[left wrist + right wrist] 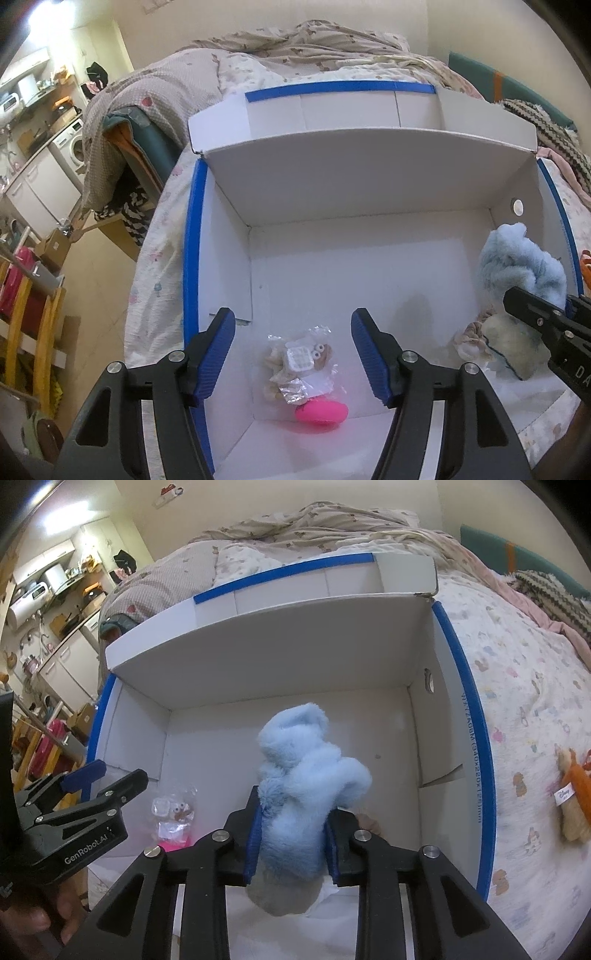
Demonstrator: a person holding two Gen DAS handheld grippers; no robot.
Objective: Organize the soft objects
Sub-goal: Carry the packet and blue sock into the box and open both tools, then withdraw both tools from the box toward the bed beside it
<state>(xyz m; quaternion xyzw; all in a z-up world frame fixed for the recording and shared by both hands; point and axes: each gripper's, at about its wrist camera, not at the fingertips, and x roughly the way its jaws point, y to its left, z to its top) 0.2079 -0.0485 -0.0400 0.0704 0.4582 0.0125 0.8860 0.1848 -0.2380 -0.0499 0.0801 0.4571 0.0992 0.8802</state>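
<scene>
A white cardboard box (pixel 369 170) with blue tape edges lies open on a bed. My left gripper (pixel 293 332) is open and empty above the box's near left part, over a clear bag of small toys (pixel 301 363) and a pink soft object (pixel 321 411). My right gripper (pixel 291 830) is shut on a fluffy light-blue soft toy (pixel 310 775) and holds it over the box (pixel 258 642). That toy also shows in the left wrist view (pixel 521 262) at the box's right side. A cream plush (pixel 513 350) and a beige scrunchie (pixel 471 338) lie in the box under it.
The box sits on a floral bedsheet (pixel 524 686) with rumpled blankets (pixel 295 44) behind. An orange and cream plush toy (pixel 574 801) lies on the sheet right of the box. The left gripper shows in the right wrist view (pixel 99 782). Kitchen furniture (pixel 44 162) stands far left.
</scene>
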